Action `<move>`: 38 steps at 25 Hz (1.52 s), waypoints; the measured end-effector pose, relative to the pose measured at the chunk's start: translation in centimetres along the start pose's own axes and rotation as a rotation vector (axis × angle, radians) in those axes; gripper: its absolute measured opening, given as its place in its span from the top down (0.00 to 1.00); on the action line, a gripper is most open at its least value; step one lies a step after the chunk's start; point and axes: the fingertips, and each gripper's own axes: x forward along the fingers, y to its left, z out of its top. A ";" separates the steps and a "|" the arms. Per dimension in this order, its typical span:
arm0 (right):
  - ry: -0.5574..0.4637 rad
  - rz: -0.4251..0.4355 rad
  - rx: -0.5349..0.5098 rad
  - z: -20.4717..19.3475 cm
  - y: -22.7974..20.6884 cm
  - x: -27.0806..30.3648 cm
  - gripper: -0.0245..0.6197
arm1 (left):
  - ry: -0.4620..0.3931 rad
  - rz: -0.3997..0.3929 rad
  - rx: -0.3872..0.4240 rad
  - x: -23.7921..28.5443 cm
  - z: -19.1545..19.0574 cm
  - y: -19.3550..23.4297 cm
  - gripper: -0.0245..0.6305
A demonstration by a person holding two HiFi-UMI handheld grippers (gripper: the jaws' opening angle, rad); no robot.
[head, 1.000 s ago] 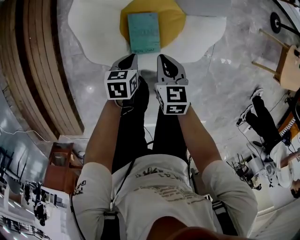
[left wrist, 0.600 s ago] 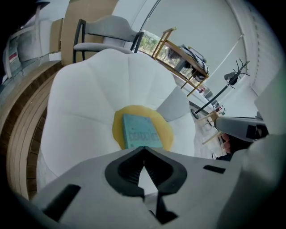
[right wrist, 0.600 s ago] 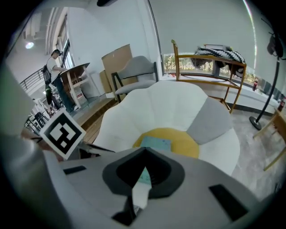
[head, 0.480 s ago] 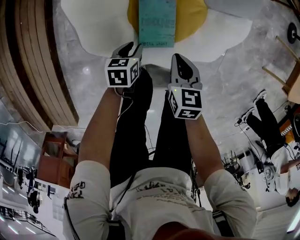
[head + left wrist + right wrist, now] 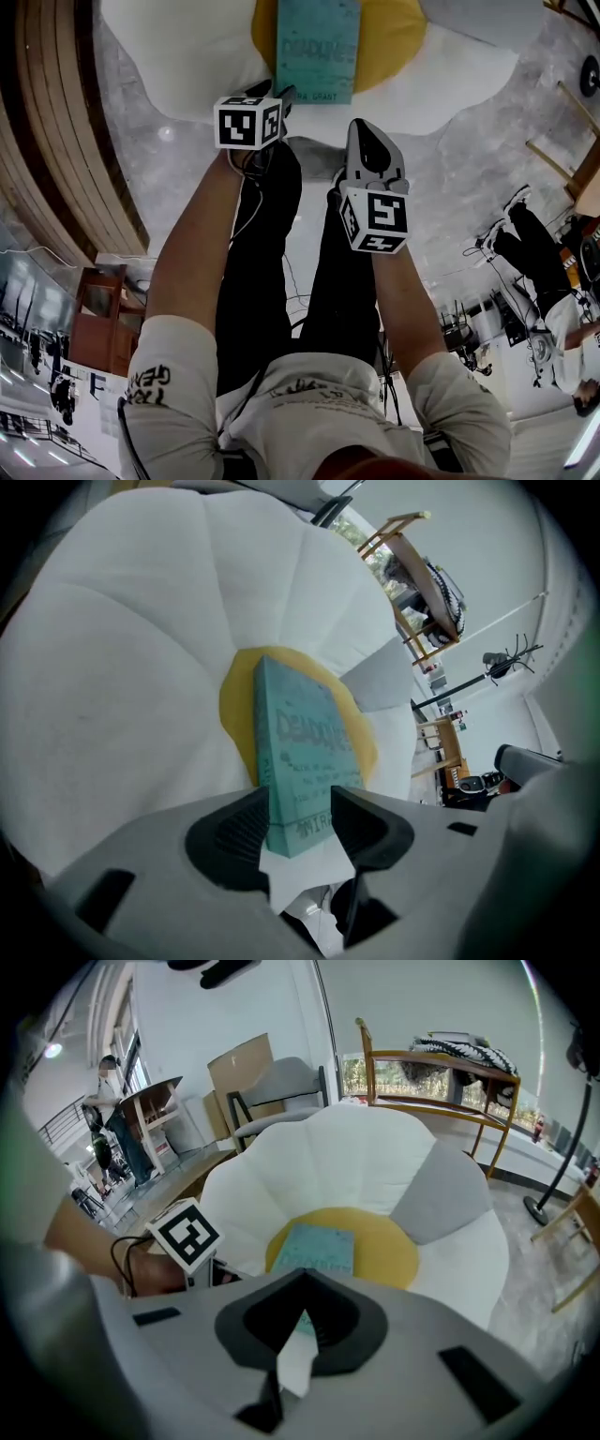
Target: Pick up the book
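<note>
Book (image 5: 317,42) lies flat on the yellow centre (image 5: 394,37) of a white cushion (image 5: 187,56). Its near end sits between the jaws of the left gripper (image 5: 298,803), which have just been opening and stand apart, not pressing. Right gripper (image 5: 302,1274) hangs beside, jaws together, empty. A sound grab likely means straddling the edge deeper before closing.

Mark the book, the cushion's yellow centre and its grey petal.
book (image 5: 317,42), head view, middle of the teal cover.
yellow centre (image 5: 394,37), head view, bare patch right of the book.
grey petal (image 5: 441,1199), right gripper view, middle of the petal.
</note>
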 end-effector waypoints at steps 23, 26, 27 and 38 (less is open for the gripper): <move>0.040 -0.023 0.031 -2.9 -2.1 1.1 0.92 | 0.140 -0.072 -0.078 4.7 -3.2 1.2 0.52; 0.040 -0.032 0.033 -3.0 -2.5 1.2 0.92 | 0.171 -0.072 -0.080 4.9 -3.0 0.7 0.49; 0.041 -0.033 0.036 -3.0 -2.5 1.2 0.92 | 0.189 -0.075 -0.064 5.0 -3.2 0.3 0.44; 0.041 -0.025 0.054 -3.5 -3.0 -0.1 0.92 | 0.266 0.030 0.013 5.2 -3.6 0.0 0.42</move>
